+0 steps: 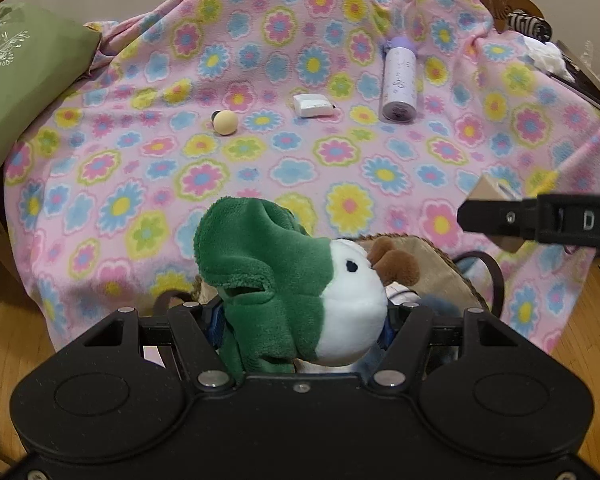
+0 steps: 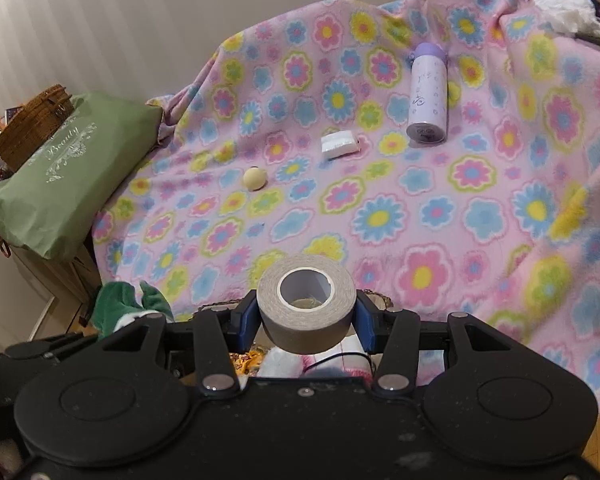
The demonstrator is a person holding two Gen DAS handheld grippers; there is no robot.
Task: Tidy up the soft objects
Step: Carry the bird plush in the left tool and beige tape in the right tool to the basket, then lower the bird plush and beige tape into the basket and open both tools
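The left gripper (image 1: pixel 300 320) is clamped on a green and white plush toy (image 1: pixel 296 280), which bulges up between the jaws and fills the near middle of the left wrist view. The right gripper (image 2: pixel 306 320) is closed on a roll of tape (image 2: pixel 306 308), pinched at its sides with the hole facing up. Both are held above a basket (image 1: pixel 440 264) at the near edge of the flowered blanket (image 1: pixel 300 160); its tan lining shows just behind the toy, and other soft things seem to lie in it already, though what they are is hard to tell. Left on the blanket, well apart from both grippers, are a small cream ball (image 1: pixel 225 122), a white packet (image 1: pixel 314 105) and a lavender bottle (image 1: pixel 399 80) lying on its side. A green bag (image 2: pixel 68 176) sits off the blanket's left edge. The sorting looks partly done: the toy seems about to go into the basket, and the items farther back remain untouched, though most look hard rather than soft.
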